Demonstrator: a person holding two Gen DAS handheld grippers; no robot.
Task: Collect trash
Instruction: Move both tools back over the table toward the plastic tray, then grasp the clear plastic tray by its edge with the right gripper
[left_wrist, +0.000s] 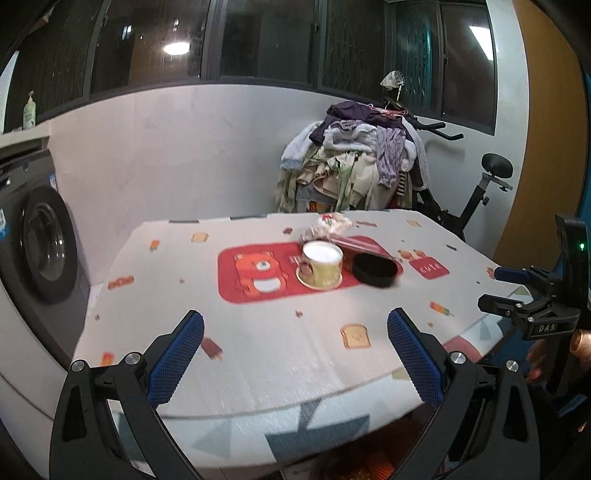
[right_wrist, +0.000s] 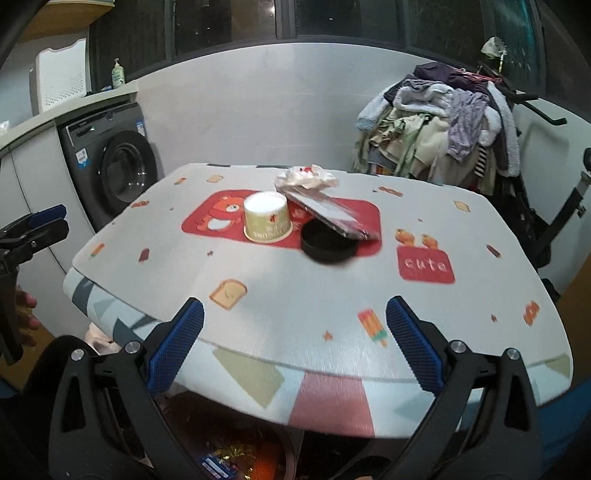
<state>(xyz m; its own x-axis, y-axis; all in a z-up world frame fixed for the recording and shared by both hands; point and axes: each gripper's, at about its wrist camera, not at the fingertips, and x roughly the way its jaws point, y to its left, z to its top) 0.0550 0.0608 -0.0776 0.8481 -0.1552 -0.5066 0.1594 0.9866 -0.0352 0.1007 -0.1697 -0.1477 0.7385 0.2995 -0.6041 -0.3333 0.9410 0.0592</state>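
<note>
On the table's red bear mat lie an upside-down yellow paper cup, a black round lid, a flat dark packet leaning on the lid, and a crumpled clear wrapper behind them. My left gripper is open and empty above the table's near edge. My right gripper is open and empty over the near right part. Each gripper also shows in the other's view, the right one at the right edge of the left wrist view and the left one at the left edge of the right wrist view.
The table has a white patterned cover. A bin with colourful trash sits under its near edge. A dark washing machine stands to the left. A clothes pile and an exercise bike stand behind.
</note>
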